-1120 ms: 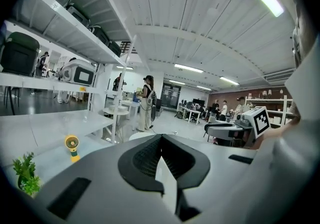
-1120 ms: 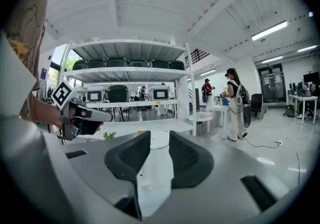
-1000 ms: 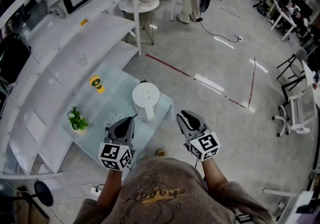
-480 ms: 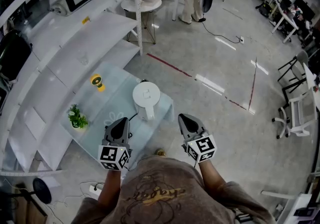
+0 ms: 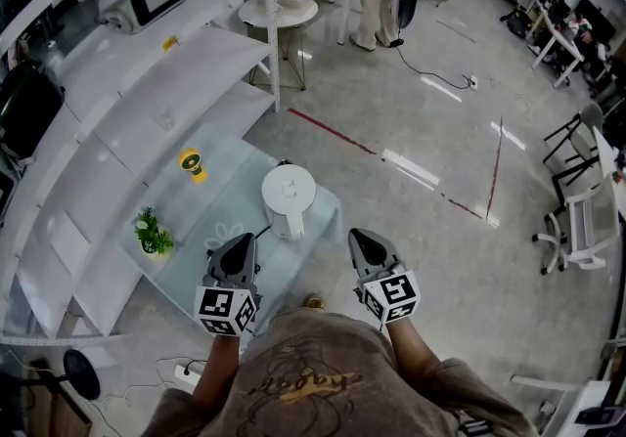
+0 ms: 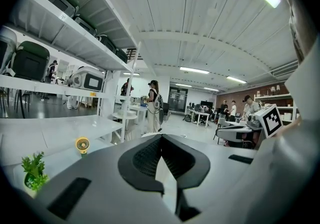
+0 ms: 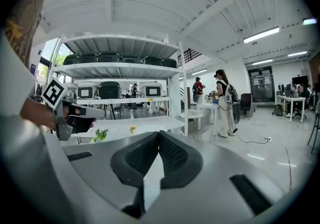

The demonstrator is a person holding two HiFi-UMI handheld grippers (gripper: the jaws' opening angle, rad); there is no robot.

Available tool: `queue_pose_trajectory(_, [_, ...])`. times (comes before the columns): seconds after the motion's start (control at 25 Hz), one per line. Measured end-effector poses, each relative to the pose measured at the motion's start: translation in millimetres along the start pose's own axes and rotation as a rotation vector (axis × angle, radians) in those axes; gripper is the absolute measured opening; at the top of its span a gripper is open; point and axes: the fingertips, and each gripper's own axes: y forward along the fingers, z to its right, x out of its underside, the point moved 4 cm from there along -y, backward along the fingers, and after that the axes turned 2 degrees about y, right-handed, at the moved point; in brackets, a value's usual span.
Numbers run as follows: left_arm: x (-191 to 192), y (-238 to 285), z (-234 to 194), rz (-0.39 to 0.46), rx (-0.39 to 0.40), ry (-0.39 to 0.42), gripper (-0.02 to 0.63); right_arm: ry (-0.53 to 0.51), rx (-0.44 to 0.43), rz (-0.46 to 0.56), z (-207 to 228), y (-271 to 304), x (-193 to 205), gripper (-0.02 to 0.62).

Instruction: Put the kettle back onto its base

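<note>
Kettle (image 5: 287, 198) stands upright at the near-right corner of the glass table (image 5: 210, 196). It's probably already seated, but the base is hidden. Left gripper (image 5: 238, 241) and right gripper (image 5: 358, 234) both have jaws pressed together, empty, near the body. If reseating, grip the handle and lower straight. Shelving rack (image 5: 147, 73) closes off the far left, open floor to the right. Plant (image 5: 150, 230) and yellow fan (image 5: 192, 163) sit well left.

So the kettle (image 5: 288, 196) is white, table (image 5: 217, 193) pale blue, little fan (image 5: 191, 163) yellow, plant (image 5: 150, 232) green. Grey on the left gripper (image 5: 237, 241) and right gripper (image 5: 358, 235), with black-and-white square markers (image 5: 226, 309).
</note>
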Motion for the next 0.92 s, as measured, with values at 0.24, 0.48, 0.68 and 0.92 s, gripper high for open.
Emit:
queue_pose_trajectory(0.24, [1,0,-1,-0.006,0.005,-0.006,0.021,0.004,0.003,-0.005,-1,0,2,-0.008])
queue_pose_trajectory(0.48, [1,2,-4,-0.017,0.009,-0.003,0.021,0.01,-0.002,-0.01,-1,4,3,-0.008])
queue_pose_trajectory(0.68, [5,4,-8,-0.022,0.013,-0.008,0.021,0.011,-0.015,-0.016,-3,10,5,-0.008])
queue_pose_trajectory(0.92, [0,5,-8,-0.02,0.018,-0.013,0.021,0.008,-0.028,-0.013,-6,14,0,-0.008])
